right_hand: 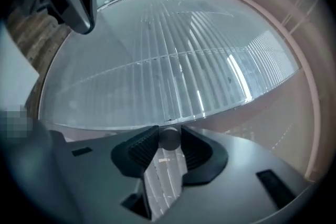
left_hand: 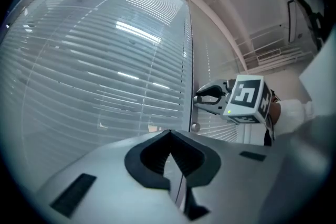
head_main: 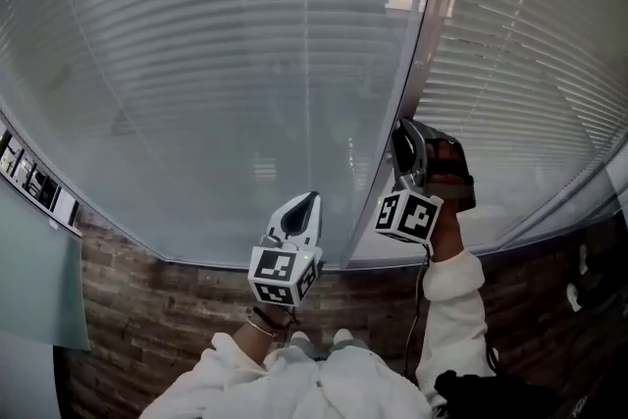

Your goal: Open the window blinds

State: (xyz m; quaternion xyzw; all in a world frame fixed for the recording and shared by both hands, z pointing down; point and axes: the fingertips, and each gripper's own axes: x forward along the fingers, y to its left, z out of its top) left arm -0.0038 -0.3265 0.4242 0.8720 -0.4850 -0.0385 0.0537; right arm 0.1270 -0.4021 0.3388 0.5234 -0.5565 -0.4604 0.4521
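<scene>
Grey slatted blinds (head_main: 226, 93) cover the wide left pane, and a second set (head_main: 530, 64) covers the right pane. A pale frame post (head_main: 417, 54) stands between them. The outdoors shows dimly through the slats. My right gripper (head_main: 404, 130) is rolled on its side at the post, jaws open. In the right gripper view a small round grey knob (right_hand: 169, 139) sits between the tips of the right gripper (right_hand: 169, 132); contact is unclear. The left gripper view shows that knob (left_hand: 195, 127) on the thin wand (left_hand: 189, 60). My left gripper (head_main: 307, 203) hangs lower left, shut and empty.
A brown brick wall (head_main: 157, 309) runs under the window sill. A row of small pictures (head_main: 34, 177) and a pale panel (head_main: 34, 280) are at the left. Dark gear (head_main: 589, 280) sits at the right. White-sleeved arms reach up from below.
</scene>
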